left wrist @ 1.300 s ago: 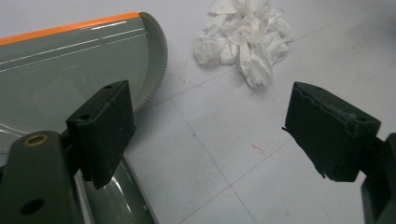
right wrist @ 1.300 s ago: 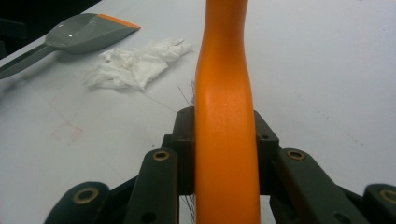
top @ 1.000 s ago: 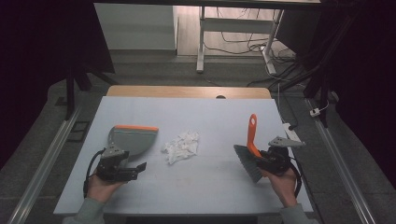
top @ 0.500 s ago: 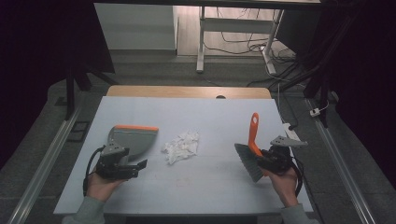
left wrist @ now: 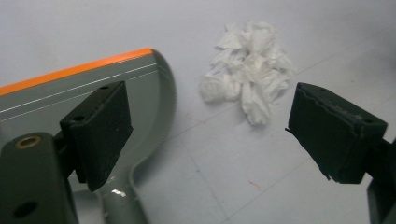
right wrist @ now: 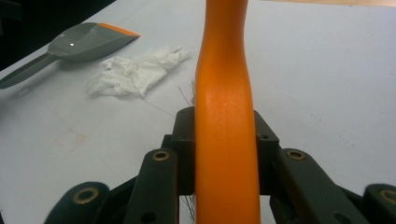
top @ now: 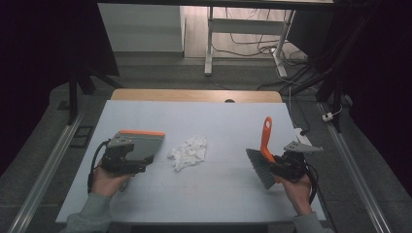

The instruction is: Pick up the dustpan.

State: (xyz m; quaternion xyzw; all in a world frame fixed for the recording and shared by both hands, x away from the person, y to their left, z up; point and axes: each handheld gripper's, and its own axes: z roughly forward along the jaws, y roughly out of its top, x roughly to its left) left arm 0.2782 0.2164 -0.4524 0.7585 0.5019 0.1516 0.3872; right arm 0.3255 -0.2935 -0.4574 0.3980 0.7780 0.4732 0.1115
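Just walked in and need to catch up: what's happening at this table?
A person is getting set to sweep up a crumpled white tissue lying mid-table. The right gripper is shut on the orange handle of a small brush, bristles held near the table at the right. The left gripper has its fingers open above the grey dustpan, which lies on the table just left of the tissue and is not gripped. Brush and tissue are apart; no sweeping has begun.
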